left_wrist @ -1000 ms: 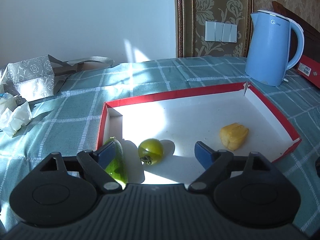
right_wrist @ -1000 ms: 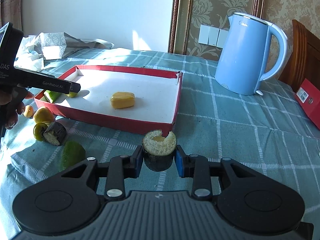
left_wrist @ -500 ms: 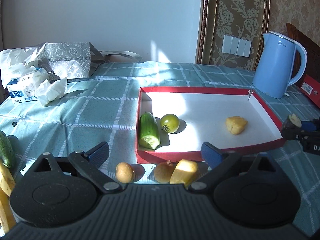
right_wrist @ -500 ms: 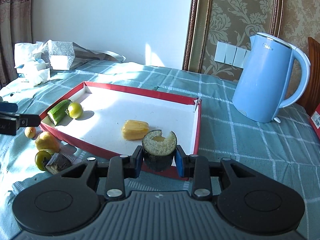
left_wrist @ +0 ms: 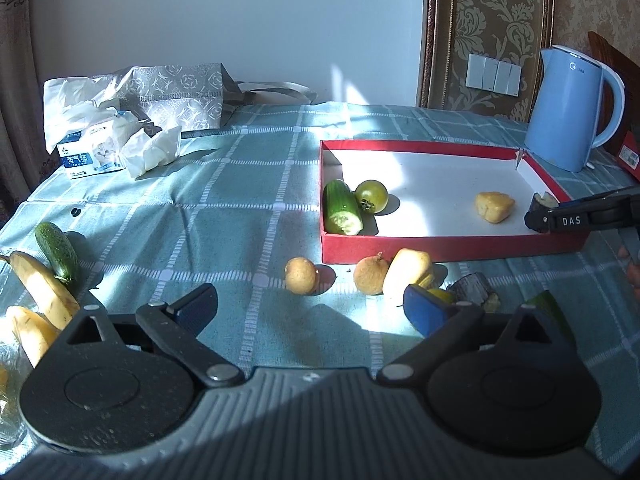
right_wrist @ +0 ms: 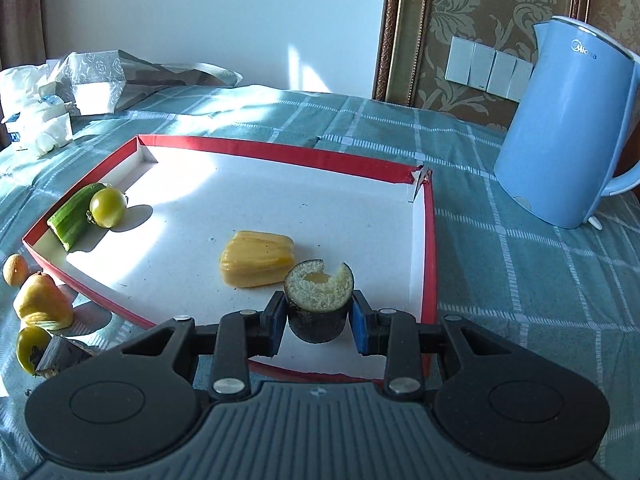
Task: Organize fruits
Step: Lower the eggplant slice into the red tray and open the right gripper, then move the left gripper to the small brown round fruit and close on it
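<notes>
A red tray (left_wrist: 440,246) with a white floor holds a cut cucumber piece (left_wrist: 342,208), a green tomato (left_wrist: 372,196) and a yellow fruit chunk (left_wrist: 495,207). My left gripper (left_wrist: 310,306) is open and empty, hanging in front of the tray, with a round brown fruit (left_wrist: 301,275) lying just beyond its fingers. My right gripper (right_wrist: 319,320) is shut on a dark-skinned cut fruit piece (right_wrist: 319,292) with pale flesh. It holds the piece above the tray's (right_wrist: 280,150) near right corner, beside the yellow chunk (right_wrist: 256,264).
Before the tray lie a second brown fruit (left_wrist: 370,274), a yellow pear-shaped fruit (left_wrist: 408,272) and a dark piece (left_wrist: 472,286). A whole cucumber (left_wrist: 56,250) and bananas (left_wrist: 44,288) lie at left. A blue kettle (right_wrist: 568,120) stands right of the tray, a tissue pack (left_wrist: 92,156) far left.
My left gripper has backed out of the tray, leaving the cucumber piece there, and its jaws stand wider. The right gripper has carried the dark piece forward over the tray.
</notes>
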{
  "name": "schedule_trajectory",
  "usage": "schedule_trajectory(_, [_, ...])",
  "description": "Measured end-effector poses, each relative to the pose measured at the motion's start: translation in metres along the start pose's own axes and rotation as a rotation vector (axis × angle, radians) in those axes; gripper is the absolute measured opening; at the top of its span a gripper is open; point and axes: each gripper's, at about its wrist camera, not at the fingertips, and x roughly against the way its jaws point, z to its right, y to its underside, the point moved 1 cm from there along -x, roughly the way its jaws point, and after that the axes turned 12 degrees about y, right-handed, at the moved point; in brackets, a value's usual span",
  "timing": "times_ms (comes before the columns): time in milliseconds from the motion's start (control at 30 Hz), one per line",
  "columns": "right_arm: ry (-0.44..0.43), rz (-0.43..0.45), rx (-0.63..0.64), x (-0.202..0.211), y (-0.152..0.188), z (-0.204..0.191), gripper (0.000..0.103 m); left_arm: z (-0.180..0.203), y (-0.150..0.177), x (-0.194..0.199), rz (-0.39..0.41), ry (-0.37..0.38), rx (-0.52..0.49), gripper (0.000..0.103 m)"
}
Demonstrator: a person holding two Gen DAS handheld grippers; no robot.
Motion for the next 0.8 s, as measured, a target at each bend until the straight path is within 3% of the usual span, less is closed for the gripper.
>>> schedule_trajectory(400, [0.010, 0.020, -0.007, 0.001, 0.000, -0.004, 0.034, 0.007, 0.015, -0.008, -0.042, 0.014, -0.038, 0.099])
schedule_trajectory(467, [0.020, 0.049, -0.025, 0.011, 0.000, -0.001, 0.040, 0.007, 0.017, -0.011, -0.048, 0.017, -0.047, 0.099])
schedule_trajectory(600, [0.005, 0.098, -0.059, 0.041, 0.008, 0.007, 0.041, 0.011, 0.019, -0.012, -0.051, 0.048, -0.065, 0.099])
schedule_trajectory(800, [-0.058, 0.085, -0.017, 0.084, 0.048, 0.001, 0.041, 0.013, 0.021, -0.018, -0.059, 0.063, -0.103, 0.099])
